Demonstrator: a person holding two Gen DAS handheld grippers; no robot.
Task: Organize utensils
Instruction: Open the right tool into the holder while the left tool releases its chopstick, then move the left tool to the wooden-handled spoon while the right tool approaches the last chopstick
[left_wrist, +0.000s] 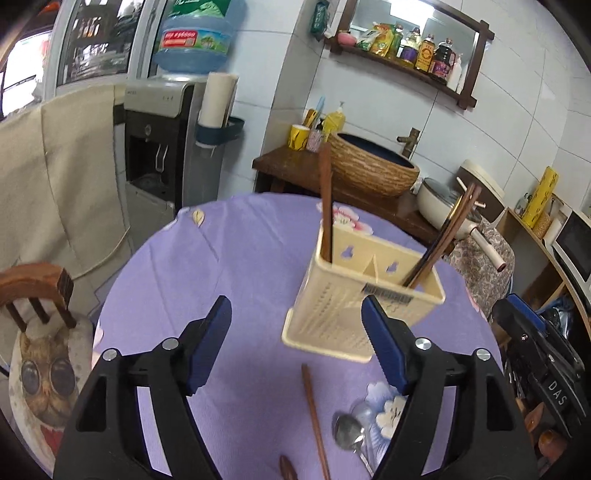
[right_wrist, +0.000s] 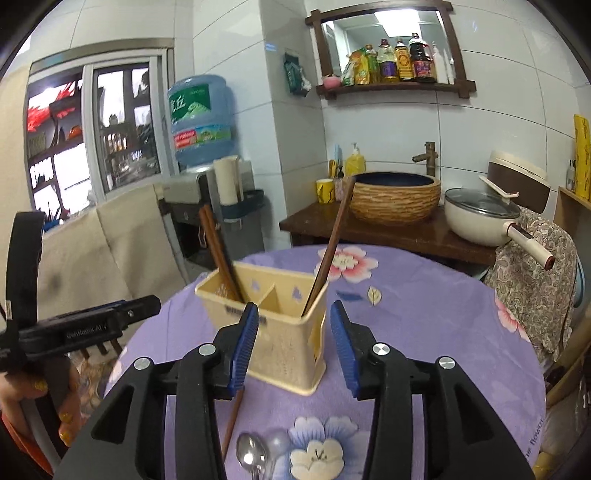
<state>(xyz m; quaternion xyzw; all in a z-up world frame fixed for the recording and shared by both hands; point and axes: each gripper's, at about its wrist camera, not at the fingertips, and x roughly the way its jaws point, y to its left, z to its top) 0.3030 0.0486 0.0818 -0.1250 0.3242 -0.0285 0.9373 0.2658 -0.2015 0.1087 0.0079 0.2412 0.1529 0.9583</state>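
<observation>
Meanwhile, my left gripper gaped wide, nothing between pads, above purple cloth. Caddy stood upright mid-table, just beyond my fingertips; one chopstick in one end compartment, pair in other end. Loose chopstick and spoon lay on cloth nearer me. My right gripper stood partly open, empty, caddy seen beyond gap.
</observation>
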